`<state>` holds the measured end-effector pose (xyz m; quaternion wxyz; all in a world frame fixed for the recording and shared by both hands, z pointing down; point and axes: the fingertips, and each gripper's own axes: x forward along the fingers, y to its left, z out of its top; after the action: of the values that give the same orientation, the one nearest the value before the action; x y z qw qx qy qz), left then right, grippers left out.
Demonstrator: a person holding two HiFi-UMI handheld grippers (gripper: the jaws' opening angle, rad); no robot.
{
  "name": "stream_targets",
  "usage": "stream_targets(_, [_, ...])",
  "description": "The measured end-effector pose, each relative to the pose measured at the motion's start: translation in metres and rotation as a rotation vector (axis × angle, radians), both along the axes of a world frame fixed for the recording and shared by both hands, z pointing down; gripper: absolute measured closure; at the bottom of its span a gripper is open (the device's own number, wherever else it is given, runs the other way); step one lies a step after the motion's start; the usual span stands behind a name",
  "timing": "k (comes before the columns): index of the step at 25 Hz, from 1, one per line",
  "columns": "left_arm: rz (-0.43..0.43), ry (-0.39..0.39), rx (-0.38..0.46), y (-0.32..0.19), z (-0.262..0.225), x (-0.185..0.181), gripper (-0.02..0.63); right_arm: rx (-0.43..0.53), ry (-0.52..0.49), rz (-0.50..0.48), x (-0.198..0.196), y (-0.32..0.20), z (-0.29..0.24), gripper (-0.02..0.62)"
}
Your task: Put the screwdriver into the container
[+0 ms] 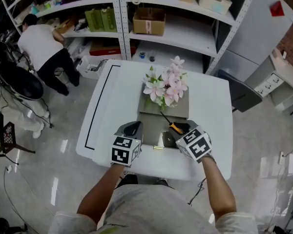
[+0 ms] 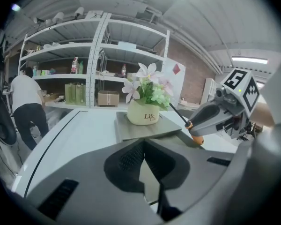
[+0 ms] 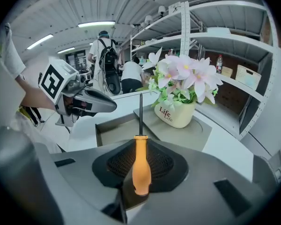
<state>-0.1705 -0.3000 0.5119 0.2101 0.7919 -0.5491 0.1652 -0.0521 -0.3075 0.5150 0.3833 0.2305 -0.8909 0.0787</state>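
A screwdriver [image 3: 141, 165] with an orange handle and a thin black shaft is clamped in my right gripper [image 3: 141, 175], shaft pointing away from me. In the head view, the right gripper [image 1: 181, 128] holds the screwdriver [image 1: 175, 127] over the near right part of a shallow grey container [image 1: 155, 130] on the white table [image 1: 212, 111]. The container's [image 3: 113, 125] near wall shows just below the shaft. My left gripper [image 1: 133, 128] hovers at the container's left edge. Its jaws [image 2: 145, 165] are shut with nothing between them. From the left gripper view the screwdriver [image 2: 195, 137] sticks out of the right gripper [image 2: 210, 118].
A cream pot of pink flowers [image 1: 164, 87] stands on a grey slab [image 1: 180, 108] just behind the container. A small brass piece [image 1: 157, 147] lies on the table near the front edge. Shelving [image 1: 176, 13] stands behind the table, with a person [image 1: 41, 48] bent over at the far left.
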Motion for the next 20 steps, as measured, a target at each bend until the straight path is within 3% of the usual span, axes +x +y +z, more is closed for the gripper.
stream_targets(9, [0.064, 0.018, -0.007, -0.018, 0.012, -0.029, 0.601, -0.097, 0.157, -0.009, -0.015, 0.004, 0.042, 0.522])
stream_targets(20, [0.173, 0.063, -0.015, -0.027, 0.020, -0.026, 0.601, -0.153, 0.364, -0.062, -0.016, 0.009, 0.073, 0.522])
